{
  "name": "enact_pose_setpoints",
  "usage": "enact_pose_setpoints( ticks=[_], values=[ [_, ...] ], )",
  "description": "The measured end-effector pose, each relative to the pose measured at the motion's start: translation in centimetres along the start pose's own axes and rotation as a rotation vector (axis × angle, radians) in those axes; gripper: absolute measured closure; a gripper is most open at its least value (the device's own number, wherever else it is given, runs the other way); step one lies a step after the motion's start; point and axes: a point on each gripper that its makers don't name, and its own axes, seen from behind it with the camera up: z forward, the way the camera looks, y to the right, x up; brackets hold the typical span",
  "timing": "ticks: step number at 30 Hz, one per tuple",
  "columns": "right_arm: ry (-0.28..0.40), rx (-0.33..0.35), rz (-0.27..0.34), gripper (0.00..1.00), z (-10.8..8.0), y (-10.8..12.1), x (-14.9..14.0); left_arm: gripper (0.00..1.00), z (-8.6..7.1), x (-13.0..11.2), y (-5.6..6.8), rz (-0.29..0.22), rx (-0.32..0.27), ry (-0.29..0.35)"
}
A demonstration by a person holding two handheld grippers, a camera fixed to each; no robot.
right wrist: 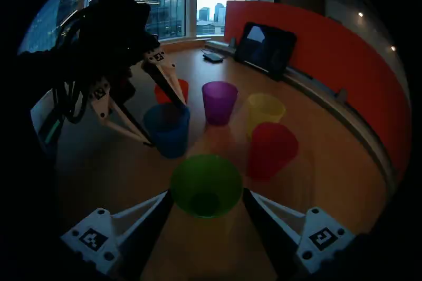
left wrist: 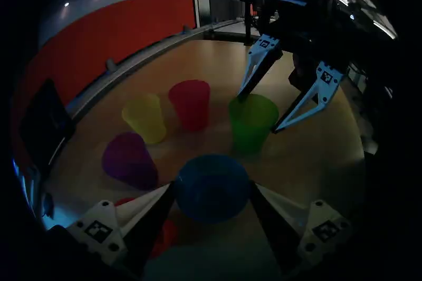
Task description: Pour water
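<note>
Seen from the left claw's end of the wooden bench point(left wrist: 211, 65), the nearest thing is an orange cup point(left wrist: 166, 236), partly hidden under that claw's left finger. The left claw point(left wrist: 212, 186) is narrowed to the width of the blue cup point(left wrist: 212, 202), with one finger laid against each side of it. The blue cup stands upright on the bench, mouth up.

Just beyond it to the left is a purple cup point(left wrist: 128, 161). A yellow cup point(left wrist: 145, 117) stands past that, and a red cup point(left wrist: 190, 104) sits just right of the yellow one, near it but apart.

Right of the red cup stands the green cup point(left wrist: 252, 123), also upright on the bench. The right claw point(left wrist: 257, 114) reaches down to it from the far side, its two white fingers set against opposite sides of the cup. In the right gripper view the green cup sits snug between those fingers. Whatever holds that claw is too dark to make out.

Farther off, a dark tablet point(left wrist: 45, 123) is propped at the bench's left edge before a red wall point(left wrist: 105, 33). In the right gripper view, windows point(right wrist: 158, 1) with city towers rise behind the left claw.
</note>
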Motion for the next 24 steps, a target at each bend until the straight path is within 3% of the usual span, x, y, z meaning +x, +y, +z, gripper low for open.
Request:
enact_pose_setpoints(
  ticks=[24],
  values=[
    [-0.002, -0.009, -0.004, 0.0, -0.06, 0.13, -0.2, 0.11, -0.3, 0.34, 0.05, 0.006, 0.01, 0.012]
  ],
)
